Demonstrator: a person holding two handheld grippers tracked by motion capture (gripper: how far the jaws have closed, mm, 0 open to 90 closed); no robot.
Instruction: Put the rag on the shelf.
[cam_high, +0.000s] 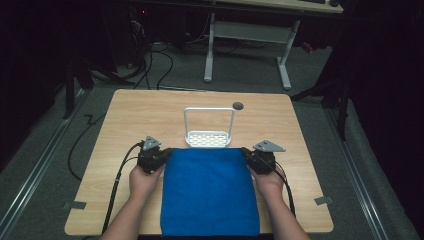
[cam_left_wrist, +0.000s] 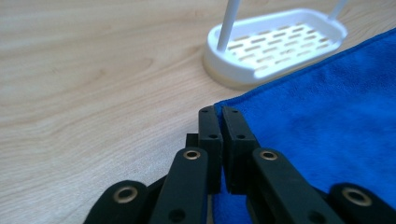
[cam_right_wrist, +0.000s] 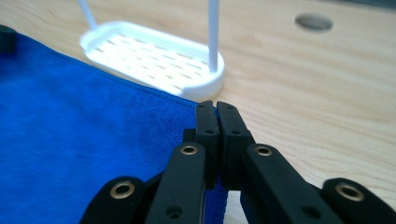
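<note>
While the blue cloth (cam_high: 210, 192) lies flat on the near half of the wooden table (cam_high: 125, 115), each gripper grips one of its far corners. Seen from the high view, the left gripper (cam_high: 167, 152) sits at the cloth's far left corner and the right gripper (cam_high: 245, 151) at its far right corner, with a hand behind each. In the left gripper view, the black fingers (cam_left_wrist: 209, 128) are pressed together, and the cloth's corner (cam_left_wrist: 224, 103) is pinched between them, the blue fabric showing under and beside the tips. In the right gripper view, the fingers (cam_right_wrist: 207, 123) are likewise closed tight on the other corner, with blue fabric running down between them. A white slotted rack (cam_high: 208, 138) with a tall wire handle stands just beyond the cloth's far edge, between the two grippers, its base close to the hem. A small dark round spot (cam_high: 238, 105) lies on the table farther back, to the right of the rack. The cloth's near edge hangs at the table's front edge, between the person's forearms.
</note>
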